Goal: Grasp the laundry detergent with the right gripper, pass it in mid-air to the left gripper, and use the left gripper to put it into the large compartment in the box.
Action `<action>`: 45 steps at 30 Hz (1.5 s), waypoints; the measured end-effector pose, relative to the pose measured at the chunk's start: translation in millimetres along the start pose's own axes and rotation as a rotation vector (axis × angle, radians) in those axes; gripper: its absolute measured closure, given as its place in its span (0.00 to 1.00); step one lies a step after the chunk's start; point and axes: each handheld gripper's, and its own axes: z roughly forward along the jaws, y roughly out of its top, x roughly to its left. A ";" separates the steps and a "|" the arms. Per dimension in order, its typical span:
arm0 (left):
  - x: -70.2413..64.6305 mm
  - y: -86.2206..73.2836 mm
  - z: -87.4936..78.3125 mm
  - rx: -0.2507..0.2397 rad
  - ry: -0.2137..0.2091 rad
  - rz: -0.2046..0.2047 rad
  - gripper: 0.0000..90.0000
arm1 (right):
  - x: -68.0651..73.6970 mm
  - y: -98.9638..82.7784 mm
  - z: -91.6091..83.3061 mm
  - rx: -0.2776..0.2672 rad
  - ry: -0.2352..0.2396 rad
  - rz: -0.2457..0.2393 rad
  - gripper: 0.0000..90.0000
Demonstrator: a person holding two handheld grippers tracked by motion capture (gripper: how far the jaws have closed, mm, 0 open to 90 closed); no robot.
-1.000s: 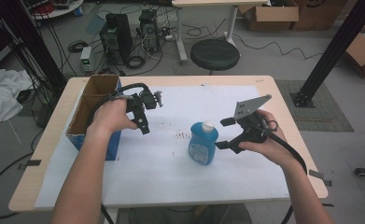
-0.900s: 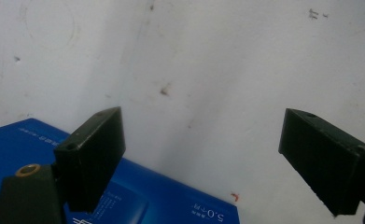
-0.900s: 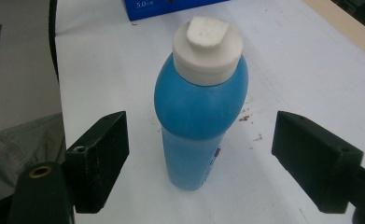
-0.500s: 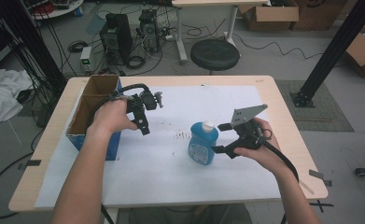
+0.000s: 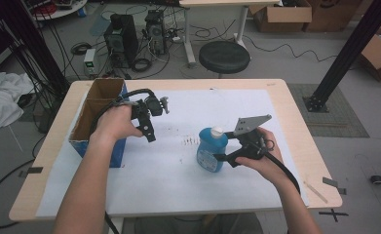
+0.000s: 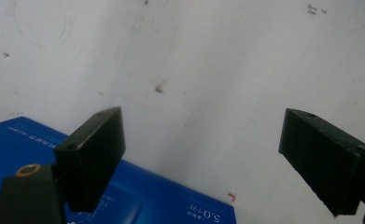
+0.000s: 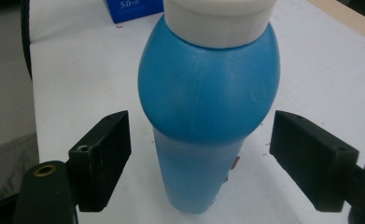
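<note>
A blue bottle (image 5: 210, 151) with a white cap (image 5: 217, 130) stands upright on the white sheet, right of the table's middle. My right gripper (image 5: 225, 155) reaches it from the right, low by its body. In the right gripper view the bottle (image 7: 208, 84) stands between the jaws of the right gripper (image 7: 201, 123). They have just been closing, but a gap remains on each side and the pads do not touch it. My left gripper (image 5: 149, 132) hangs open beside the box, jaws pointing down. In its own view the left gripper (image 6: 203, 126) has nothing between its jaws.
An open cardboard box with blue sides (image 5: 88, 122) stands at the table's left edge; its blue side (image 6: 124, 196) lies just under the left jaw. The white sheet (image 5: 178, 195) covers most of the wooden table (image 5: 295, 112). A black stool (image 5: 224, 56) stands beyond the far edge.
My right gripper has come down and in toward the bottle, so its jaws now flank the bottle's body. The left hand and its gripper have stayed put.
</note>
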 end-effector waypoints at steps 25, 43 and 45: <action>0.1 0.0 0.0 -0.002 -0.007 -0.001 0.17 | 7.5 -1.7 24.9 -0.015 -0.062 0.005 0.29; 1.3 -2.9 0.2 -0.007 -0.012 -0.013 0.17 | 9.3 -5.6 32.5 -0.025 -0.091 0.002 0.44; 1.4 -3.2 0.4 -0.010 -0.014 -0.015 0.17 | 9.1 -6.6 32.9 -0.025 -0.099 -0.002 0.46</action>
